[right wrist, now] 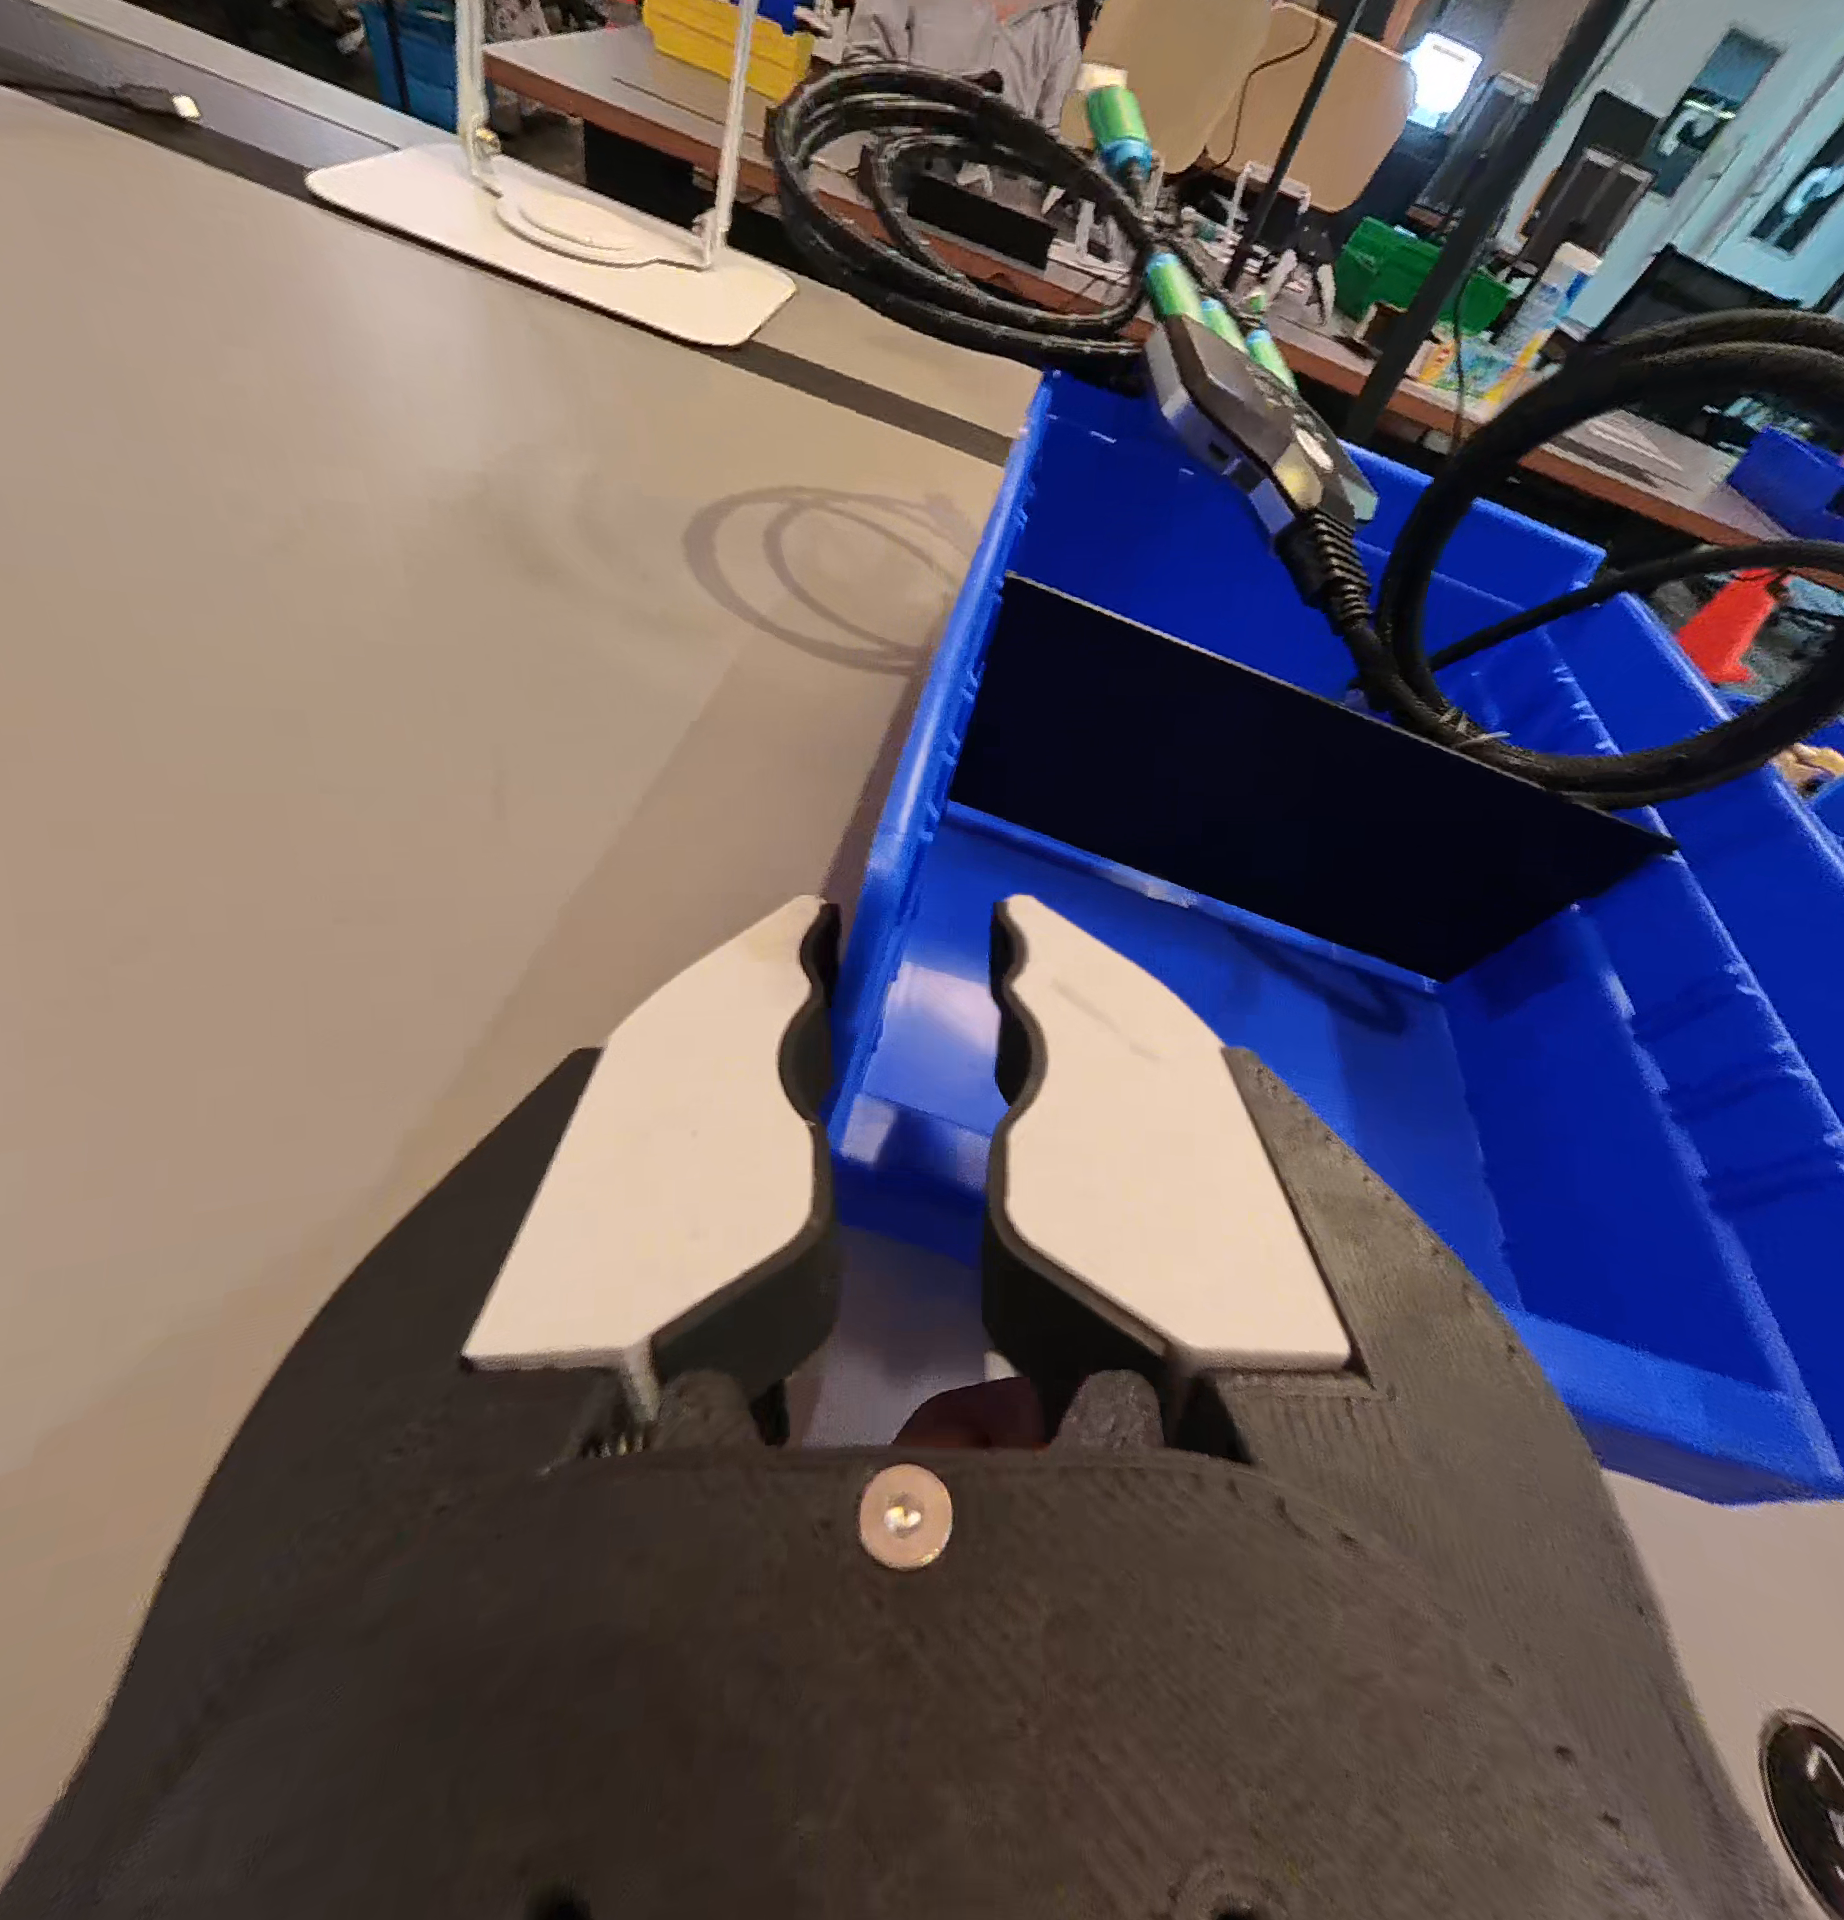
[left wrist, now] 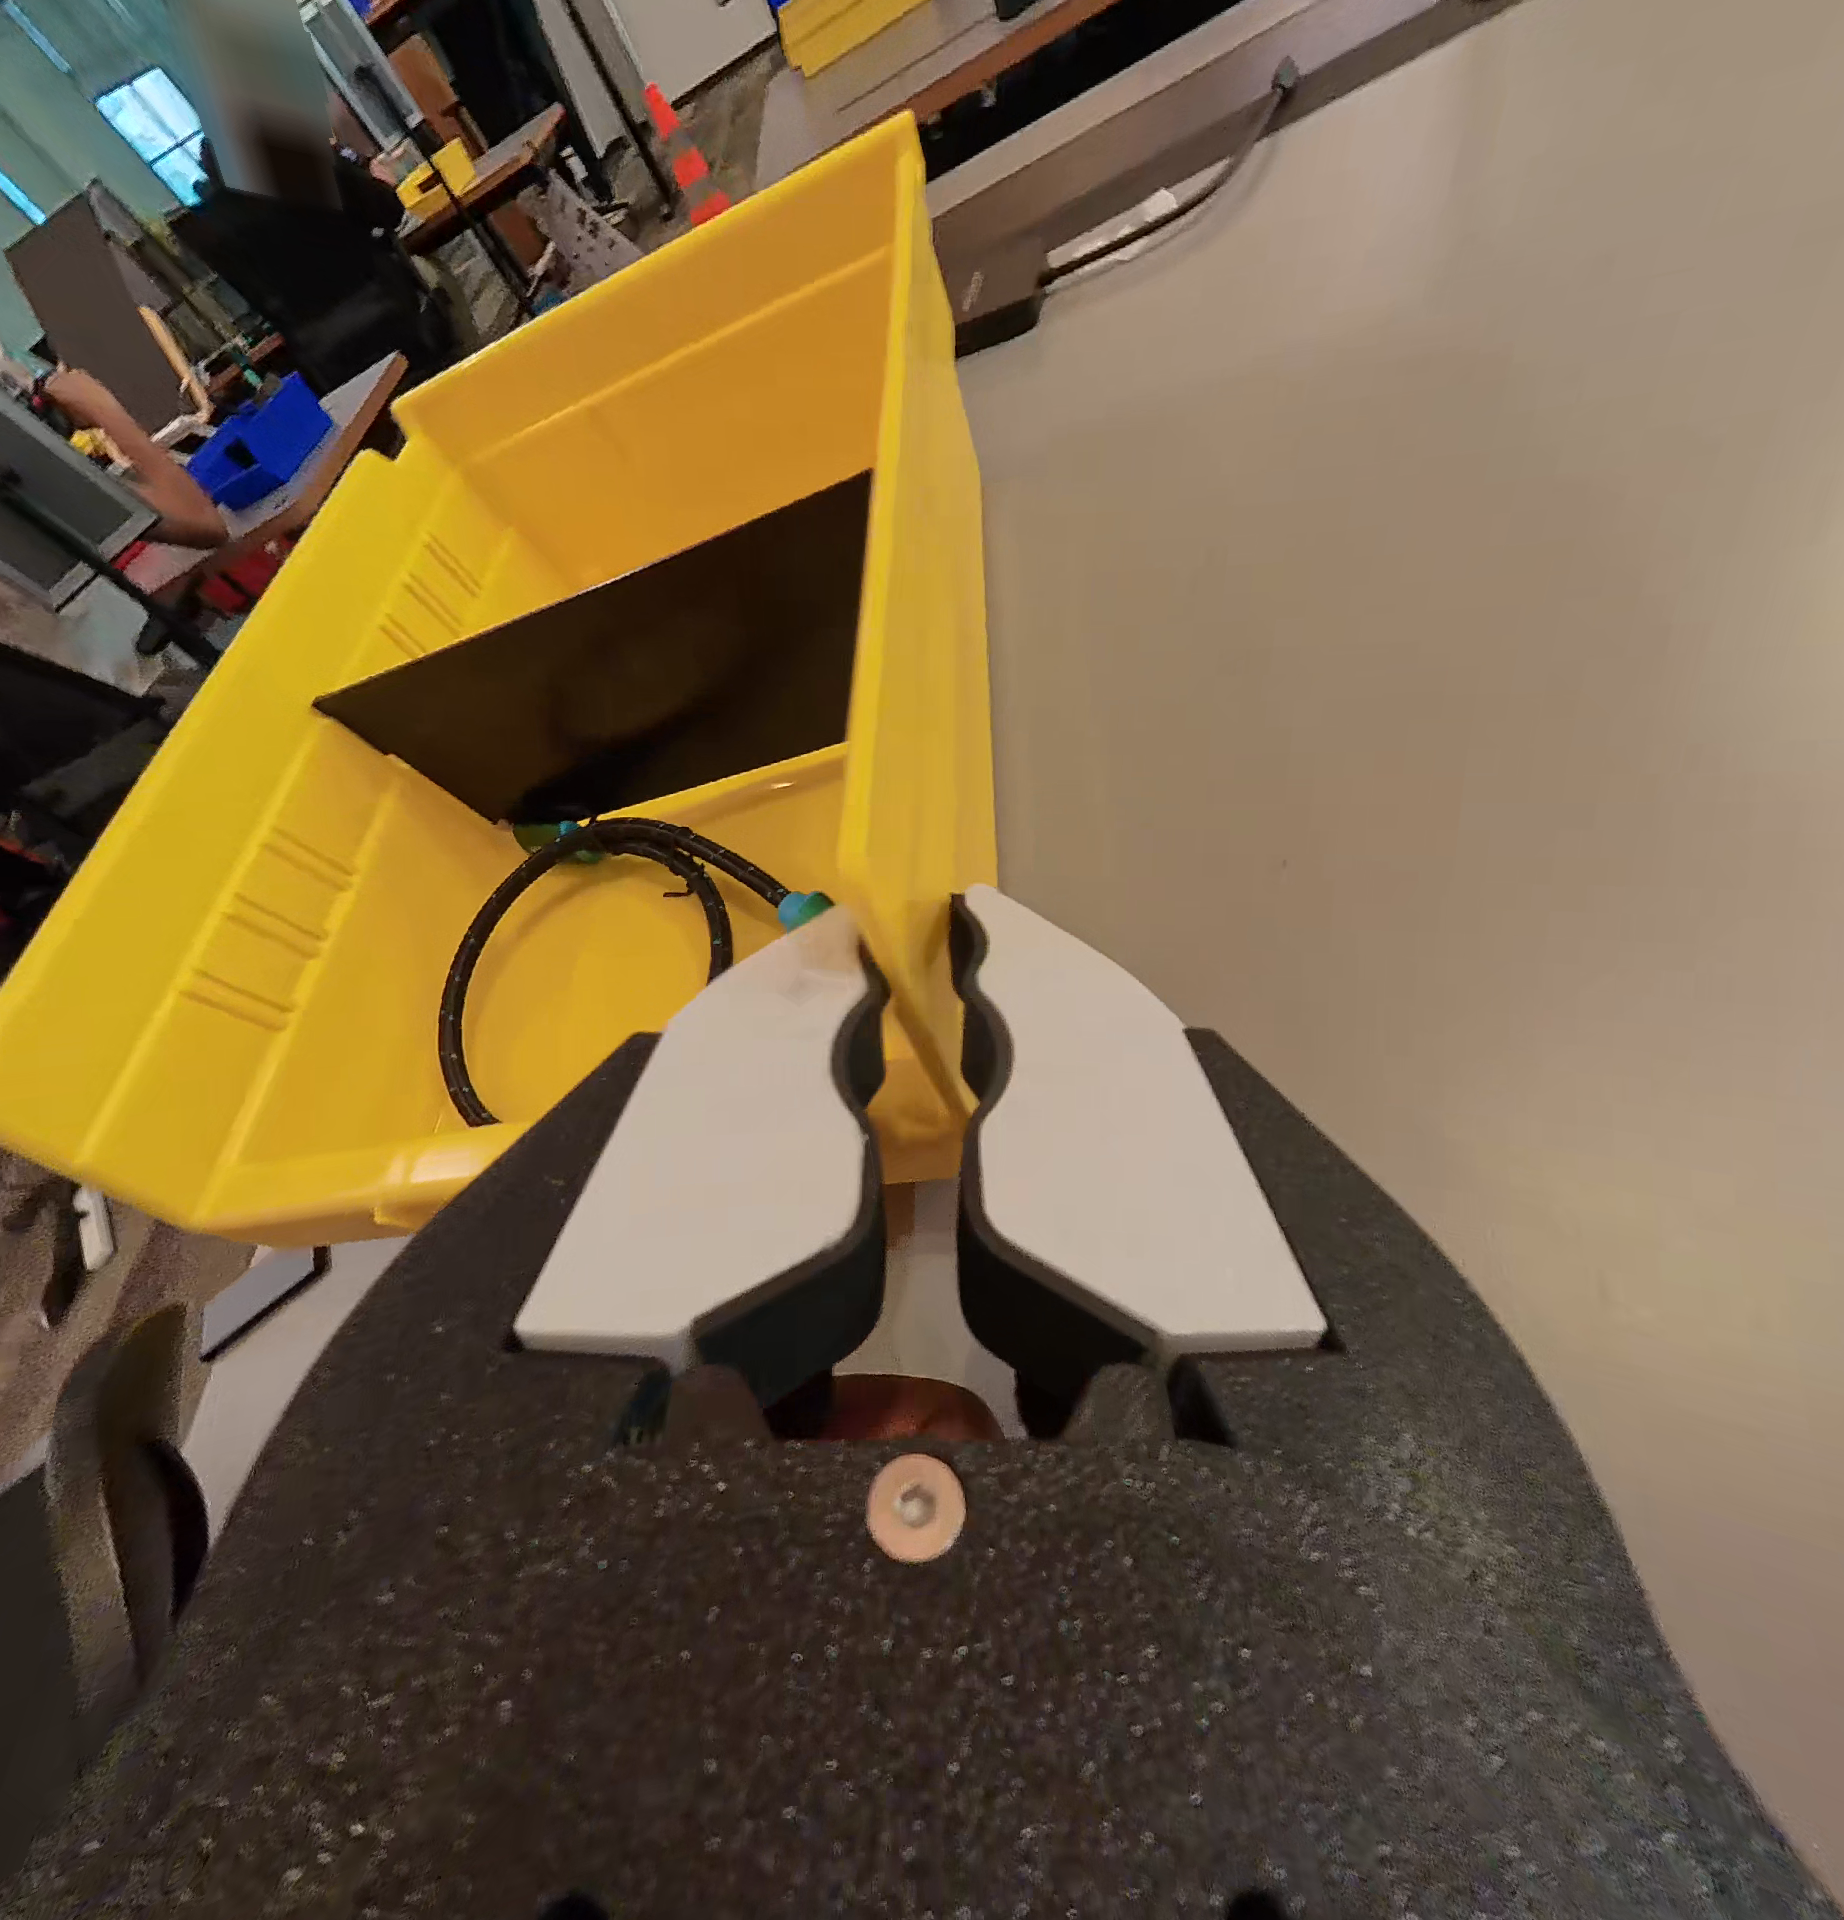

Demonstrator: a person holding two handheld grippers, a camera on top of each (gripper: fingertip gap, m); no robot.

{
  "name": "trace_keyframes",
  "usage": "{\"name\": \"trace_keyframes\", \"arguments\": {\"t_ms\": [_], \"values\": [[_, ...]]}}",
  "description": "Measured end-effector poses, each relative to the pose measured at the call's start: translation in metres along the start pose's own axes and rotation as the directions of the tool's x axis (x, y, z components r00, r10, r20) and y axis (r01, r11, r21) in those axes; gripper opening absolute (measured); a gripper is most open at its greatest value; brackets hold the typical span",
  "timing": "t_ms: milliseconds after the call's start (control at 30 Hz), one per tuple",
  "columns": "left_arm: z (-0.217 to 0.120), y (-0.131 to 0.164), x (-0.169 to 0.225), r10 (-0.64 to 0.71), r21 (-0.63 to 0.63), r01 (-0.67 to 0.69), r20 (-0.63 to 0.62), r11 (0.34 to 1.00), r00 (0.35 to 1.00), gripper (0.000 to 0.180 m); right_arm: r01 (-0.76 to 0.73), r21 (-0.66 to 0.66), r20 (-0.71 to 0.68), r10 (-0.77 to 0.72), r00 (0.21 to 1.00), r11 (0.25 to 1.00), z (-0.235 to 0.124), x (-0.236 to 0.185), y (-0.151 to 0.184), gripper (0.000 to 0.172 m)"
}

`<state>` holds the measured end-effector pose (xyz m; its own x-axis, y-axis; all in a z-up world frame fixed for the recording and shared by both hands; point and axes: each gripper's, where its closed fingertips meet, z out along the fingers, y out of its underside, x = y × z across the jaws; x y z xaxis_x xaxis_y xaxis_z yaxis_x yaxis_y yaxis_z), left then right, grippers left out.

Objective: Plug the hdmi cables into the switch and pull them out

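My left gripper (left wrist: 907, 925) is shut on the right side wall of a yellow bin (left wrist: 274, 935), one finger inside and one outside, near its front corner. The bin has a black divider (left wrist: 627, 665). A coiled black braided cable (left wrist: 461, 987) with teal-green ends lies in its near compartment. My right gripper (right wrist: 913, 914) straddles the left wall of a blue bin (right wrist: 1676, 1143) near its front corner. Its left pad is close against the outside of the wall. A gap shows between the wall and the right pad, so it counts as open. The blue bin's near compartment is bare.
The blue bin has a black divider (right wrist: 1261, 790). Black cables (right wrist: 949, 208) with green plugs and a grey hub (right wrist: 1261, 436) stick up from its far part. Both bins stand on a beige table (right wrist: 378, 623). A white stand base (right wrist: 585, 239) sits at the table's far edge. The left gripper's tips are roughly 65 centimetres from the right gripper's.
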<state>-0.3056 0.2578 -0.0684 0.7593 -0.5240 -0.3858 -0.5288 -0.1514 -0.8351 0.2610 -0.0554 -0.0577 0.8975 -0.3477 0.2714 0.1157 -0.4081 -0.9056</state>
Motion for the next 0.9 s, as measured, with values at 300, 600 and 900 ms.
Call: {"name": "trace_keyframes", "arguments": {"t_ms": [300, 600, 900], "values": [[-0.014, 0.000, 0.015, 0.131, 0.037, -0.126, -0.183, 0.991, 0.974, 0.006, 0.108, -0.028, 0.079, -0.105, 0.991, 0.994, 0.003, -0.008, 0.000, 0.011], [-0.029, -0.011, 0.055, 0.235, 0.177, -0.171, -0.458, 0.969, 0.857, 0.008, 0.144, -0.014, 0.178, -0.139, 0.974, 0.989, 0.006, -0.021, -0.004, 0.014], [-0.065, -0.012, 0.096, 0.363, 0.349, -0.141, -0.734, 0.927, 0.574, 0.004, 0.187, 0.054, 0.401, -0.193, 0.896, 0.981, 0.018, -0.068, -0.021, 0.015]]}}
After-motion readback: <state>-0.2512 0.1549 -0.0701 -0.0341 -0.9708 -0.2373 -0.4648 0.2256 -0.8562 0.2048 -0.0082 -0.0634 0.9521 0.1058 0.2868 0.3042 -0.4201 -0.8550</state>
